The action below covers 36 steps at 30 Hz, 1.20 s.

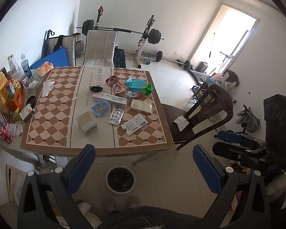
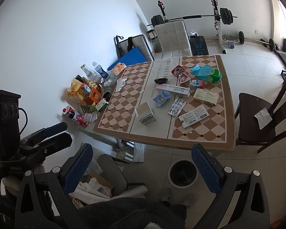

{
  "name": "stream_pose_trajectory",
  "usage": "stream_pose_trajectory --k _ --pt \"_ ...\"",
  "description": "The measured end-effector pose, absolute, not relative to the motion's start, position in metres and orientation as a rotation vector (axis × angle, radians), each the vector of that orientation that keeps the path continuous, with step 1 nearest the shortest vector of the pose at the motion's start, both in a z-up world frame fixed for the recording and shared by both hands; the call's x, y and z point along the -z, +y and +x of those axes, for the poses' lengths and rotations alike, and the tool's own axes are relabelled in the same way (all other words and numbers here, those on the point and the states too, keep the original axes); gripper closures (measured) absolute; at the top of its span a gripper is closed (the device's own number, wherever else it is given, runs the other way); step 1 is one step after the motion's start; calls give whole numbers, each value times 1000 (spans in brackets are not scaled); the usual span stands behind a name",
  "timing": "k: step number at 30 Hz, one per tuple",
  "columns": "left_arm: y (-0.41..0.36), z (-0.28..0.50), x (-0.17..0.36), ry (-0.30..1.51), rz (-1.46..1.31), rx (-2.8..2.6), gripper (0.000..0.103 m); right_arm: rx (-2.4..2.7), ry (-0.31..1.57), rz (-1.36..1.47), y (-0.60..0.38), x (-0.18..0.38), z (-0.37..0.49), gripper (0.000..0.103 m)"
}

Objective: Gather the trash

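both my grippers, left gripper and right gripper, wide open, empty; trash all on table; bin looks unfilled; nothing collected yet

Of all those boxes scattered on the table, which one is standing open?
The small white carton near the front edge of the table. Its top gapes open, showing an empty inside, whereas the long Doctor box and the other flat packs lie closed.

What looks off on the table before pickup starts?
Litter is strewn over the checkered mat: an open white box lying tipped, a flattened carton, a blister pack, a crumpled green bag. Both grippers, left and right, hang open, empty.
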<state>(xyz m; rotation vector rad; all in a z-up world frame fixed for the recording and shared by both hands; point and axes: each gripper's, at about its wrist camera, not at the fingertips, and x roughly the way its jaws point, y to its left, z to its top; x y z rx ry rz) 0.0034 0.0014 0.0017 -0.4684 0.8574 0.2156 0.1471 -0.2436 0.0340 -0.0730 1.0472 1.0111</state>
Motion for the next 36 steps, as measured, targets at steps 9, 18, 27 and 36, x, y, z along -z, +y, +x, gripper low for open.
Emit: stream_pose_trajectory --k 9,18,27,36 --pt "1 1 -2 854 -467 -212 0 -1017 1043 -76 -243 -33 141 0" --pt "1 0 -2 850 -466 -212 0 -1017 1042 -73 -245 -34 141 0" --pt "-1 -3 -2 849 -466 -210 0 -1018 1041 -74 -246 -34 141 0" --pt "-1 -3 -2 848 -467 -209 0 -1018 1039 -72 -246 -34 141 0"
